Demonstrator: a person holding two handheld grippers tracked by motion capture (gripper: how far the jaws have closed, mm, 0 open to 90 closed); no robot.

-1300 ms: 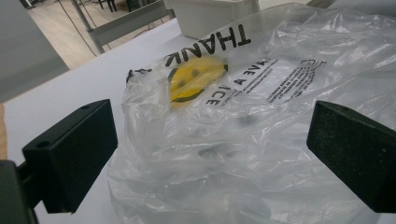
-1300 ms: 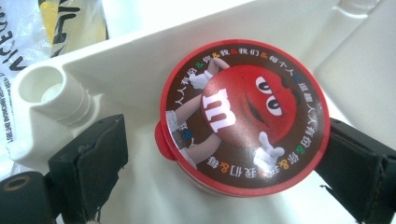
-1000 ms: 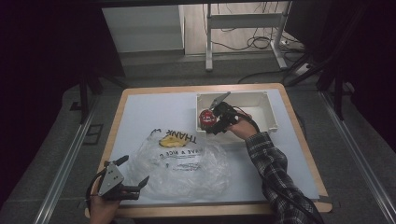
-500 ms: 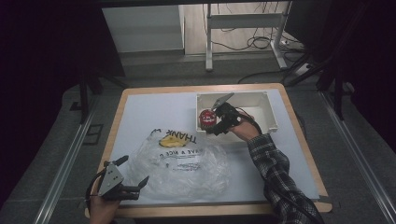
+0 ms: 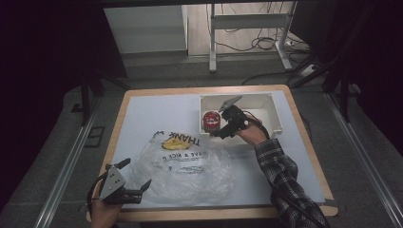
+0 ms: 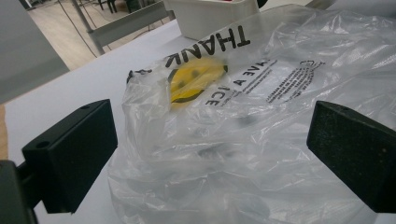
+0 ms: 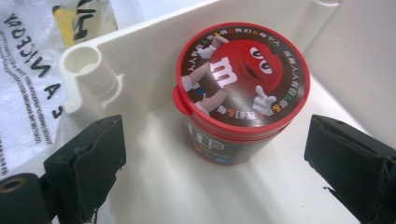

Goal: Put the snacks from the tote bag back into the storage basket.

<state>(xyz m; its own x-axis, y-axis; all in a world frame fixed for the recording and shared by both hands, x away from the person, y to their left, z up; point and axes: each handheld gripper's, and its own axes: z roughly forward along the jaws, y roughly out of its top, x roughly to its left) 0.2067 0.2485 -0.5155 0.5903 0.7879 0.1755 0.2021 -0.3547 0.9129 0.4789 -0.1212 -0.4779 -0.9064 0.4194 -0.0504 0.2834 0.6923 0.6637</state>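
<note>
Red-lidded candy tub (image 7: 240,91) upright in white bin (image 7: 154,28), untouched between right gripper (image 7: 215,163) fingers (image 7: 88,158) just spreading

— High view: fixed above the near edge of the pale wooden-rimmed counter (image 5: 142,109), facing forward and down, far enough to take in all four sides and the floor beyond.

— Left tool view?

— Mounted low on the left tool (image 5: 124,183), looking along its black pads across the crinkled clear plastic bag with black lettering (image 6: 243,121), very near. Shares that bag with the high view (image 5: 183,164).

— Right tool view?

— Riding on the right tool (image 5: 216,129), tilted down into the white rectangular plastic bin (image 7: 154,182), close over the round red-lidded candy tub (image 7: 240,74). Shares bin and tub with the high view; bag corner at left.
</note>
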